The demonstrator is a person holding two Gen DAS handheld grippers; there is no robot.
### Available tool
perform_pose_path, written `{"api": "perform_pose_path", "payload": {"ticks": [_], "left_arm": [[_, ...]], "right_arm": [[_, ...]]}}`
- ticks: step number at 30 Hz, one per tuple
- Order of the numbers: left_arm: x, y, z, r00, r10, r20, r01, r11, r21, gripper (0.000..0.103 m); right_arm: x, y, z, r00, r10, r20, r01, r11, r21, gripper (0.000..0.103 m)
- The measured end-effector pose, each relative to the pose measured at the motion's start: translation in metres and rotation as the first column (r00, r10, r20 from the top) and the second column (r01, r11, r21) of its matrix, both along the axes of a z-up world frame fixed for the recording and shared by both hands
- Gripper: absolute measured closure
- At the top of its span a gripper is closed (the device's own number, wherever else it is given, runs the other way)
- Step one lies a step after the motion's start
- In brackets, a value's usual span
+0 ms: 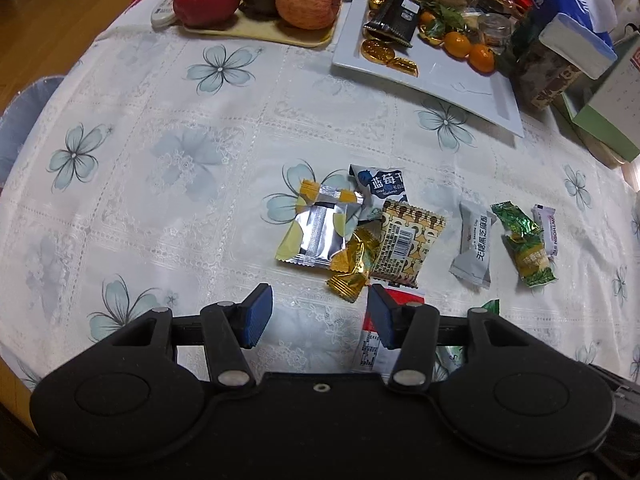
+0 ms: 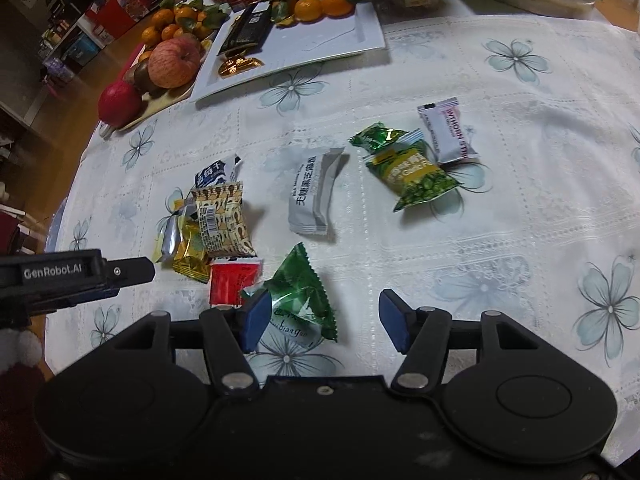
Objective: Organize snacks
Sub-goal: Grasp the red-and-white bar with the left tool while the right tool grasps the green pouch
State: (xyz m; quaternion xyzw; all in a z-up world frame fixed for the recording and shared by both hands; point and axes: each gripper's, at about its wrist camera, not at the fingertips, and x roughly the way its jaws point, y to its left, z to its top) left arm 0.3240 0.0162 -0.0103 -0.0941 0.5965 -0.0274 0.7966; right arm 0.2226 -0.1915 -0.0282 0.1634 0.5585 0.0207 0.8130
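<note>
Several wrapped snacks lie loose on the flowered tablecloth. A pile holds a silver-yellow packet (image 1: 316,232), a blueberry packet (image 1: 378,188), a gold candy (image 1: 354,264) and a beige barcode packet (image 1: 406,244) (image 2: 224,220). A grey packet (image 1: 474,246) (image 2: 316,194), a green candy (image 1: 524,240) (image 2: 412,168) and a white hawthorn stick (image 2: 448,132) lie apart. My left gripper (image 1: 320,316) is open and empty, just short of the pile, over a red packet (image 2: 230,286). My right gripper (image 2: 326,320) is open, with a green triangular packet (image 2: 302,300) beside its left finger.
A white rectangular plate (image 1: 448,80) (image 2: 340,40) at the back holds a dark packet, gold coins and tangerines. A fruit tray (image 1: 256,30) with apples stands left of it. Boxes and a tissue pack (image 1: 572,12) crowd the far right. My left gripper shows in the right wrist view (image 2: 132,270).
</note>
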Motion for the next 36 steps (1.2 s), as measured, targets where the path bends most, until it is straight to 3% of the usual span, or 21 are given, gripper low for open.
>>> {"api": "perform_pose_path", "payload": {"ticks": [5, 13, 15, 21, 36], "left_arm": [[0.007, 0.003, -0.003, 0.999, 0.033, -0.021, -0.034, 0.999, -0.021, 0.046], [0.014, 0.001, -0.001, 0.999, 0.039, -0.027, -0.040, 0.997, -0.064, 0.046], [0.015, -0.001, -0.002, 0.999, 0.039, -0.031, -0.041, 0.997, -0.067, 0.046], [0.012, -0.015, -0.011, 0.998, 0.002, -0.058, -0.006, 0.998, -0.066, 0.046], [-0.003, -0.062, -0.043, 0.985, -0.123, -0.119, 0.125, 0.992, 0.011, 0.046]], "right_arm": [[0.005, 0.026, -0.013, 0.998, 0.061, -0.005, -0.061, 0.997, -0.050, 0.038], [0.011, 0.042, -0.027, 0.998, 0.063, -0.031, -0.065, 0.996, -0.060, 0.038], [0.013, 0.042, -0.030, 0.997, 0.061, -0.047, -0.064, 0.996, -0.065, 0.045], [0.011, 0.030, -0.032, 0.997, 0.038, -0.068, -0.040, 0.999, -0.027, 0.061], [-0.002, -0.035, -0.022, 0.986, -0.118, -0.122, 0.120, 0.993, 0.013, 0.062]]}}
